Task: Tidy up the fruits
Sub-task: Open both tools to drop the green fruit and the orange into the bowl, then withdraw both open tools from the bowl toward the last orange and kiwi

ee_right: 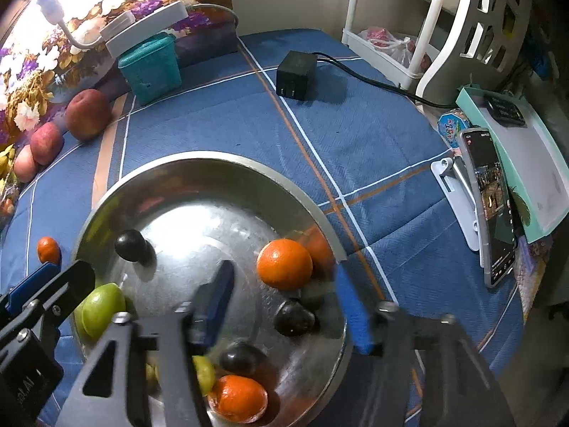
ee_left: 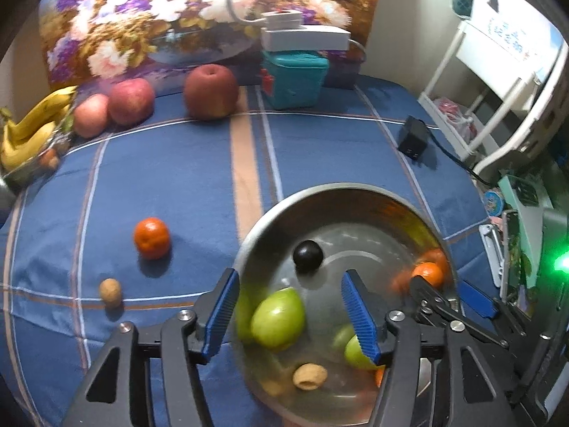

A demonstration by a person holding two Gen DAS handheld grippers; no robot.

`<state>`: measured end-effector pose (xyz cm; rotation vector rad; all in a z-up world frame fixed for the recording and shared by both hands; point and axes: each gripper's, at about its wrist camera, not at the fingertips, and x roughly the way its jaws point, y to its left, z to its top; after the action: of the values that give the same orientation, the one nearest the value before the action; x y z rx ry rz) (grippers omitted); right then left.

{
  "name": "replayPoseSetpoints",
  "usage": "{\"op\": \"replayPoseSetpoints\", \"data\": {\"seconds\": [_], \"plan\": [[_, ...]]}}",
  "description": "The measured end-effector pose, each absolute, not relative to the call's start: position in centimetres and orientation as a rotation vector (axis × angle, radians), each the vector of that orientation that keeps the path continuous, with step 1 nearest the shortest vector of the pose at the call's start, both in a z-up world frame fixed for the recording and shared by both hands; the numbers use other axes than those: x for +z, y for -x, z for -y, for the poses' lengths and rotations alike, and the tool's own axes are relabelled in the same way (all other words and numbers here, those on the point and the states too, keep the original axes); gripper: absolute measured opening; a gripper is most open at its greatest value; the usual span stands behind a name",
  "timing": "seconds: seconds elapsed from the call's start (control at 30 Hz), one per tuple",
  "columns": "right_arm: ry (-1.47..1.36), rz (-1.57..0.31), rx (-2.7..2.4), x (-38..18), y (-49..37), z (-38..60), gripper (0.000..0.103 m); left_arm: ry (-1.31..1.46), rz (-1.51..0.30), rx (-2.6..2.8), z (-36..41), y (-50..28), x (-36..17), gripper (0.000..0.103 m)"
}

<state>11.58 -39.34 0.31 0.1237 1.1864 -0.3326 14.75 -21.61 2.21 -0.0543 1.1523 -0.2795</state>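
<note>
- While we look down along both tools, we see a round steel bowl (ee_left: 330, 199) resting on a counter covered by a blue checked cloth (ee_left: 177, 178).
- Our left gripper (ee_left: 290, 315) hangs over the near left part of the bowl; its blue jaws stand apart with nothing pressed between them, and a green fruit (ee_left: 279, 318) lies in the bowl beneath the gap.
- Our right gripper (ee_right: 284, 306) hangs over the right side of the same bowl; its jaws are also apart and hold nothing, though they look blurred.
- Inside the bowl we see an orange (ee_right: 284, 264) near the right wall, a second orange (ee_right: 237, 397) at the near edge, three dark round fruits, one of them (ee_right: 129, 245) at the far left, another green fruit (ee_left: 355, 352), and a tan walnut-like nut (ee_left: 310, 376).
- Outside the bowl, a small orange (ee_left: 152, 238) and a small tan nut (ee_left: 110, 293) sit on the cloth to the left.
- Farther back, three red apples stand in a row, the largest (ee_left: 211, 91) towards the middle, with bananas (ee_left: 32, 131) at the far left edge.
- A teal box (ee_left: 295, 78) stands at the back, a black power adapter (ee_right: 296, 74) lies on the cloth, and a phone (ee_right: 492, 206) leans on a stand at the right.
</note>
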Motion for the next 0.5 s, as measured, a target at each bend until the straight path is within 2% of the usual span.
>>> {"op": "replayPoseSetpoints", "data": {"seconds": [0.23,0.27,0.3,0.33,0.4,0.5], "plan": [[-0.110,-1.202,-0.301,0.2,-11.2,38.2,0.068,0.046,-1.149,-0.170,18.9,-14.5,2.1,0.080],[-0.105,-1.198,-0.303,0.2,-11.1,38.2,0.075,0.044,-1.149,-0.156,18.6,-14.4,2.1,0.081],[-0.099,-1.196,-0.305,0.2,-11.0,38.1,0.080,0.041,-1.149,-0.141,18.2,-14.4,2.0,0.087],[-0.100,-1.197,-0.300,0.3,-11.0,38.0,0.080,0.043,-1.144,-0.121,17.7,-14.4,2.1,0.095],[-0.097,-1.198,-0.288,0.4,-10.9,37.8,0.080,0.054,-1.134,-0.106,16.9,-14.3,2.2,0.101],[-0.078,-1.189,-0.296,0.7,-10.6,37.6,0.081,0.057,-1.116,-0.085,15.5,-14.2,2.5,0.103]]}}
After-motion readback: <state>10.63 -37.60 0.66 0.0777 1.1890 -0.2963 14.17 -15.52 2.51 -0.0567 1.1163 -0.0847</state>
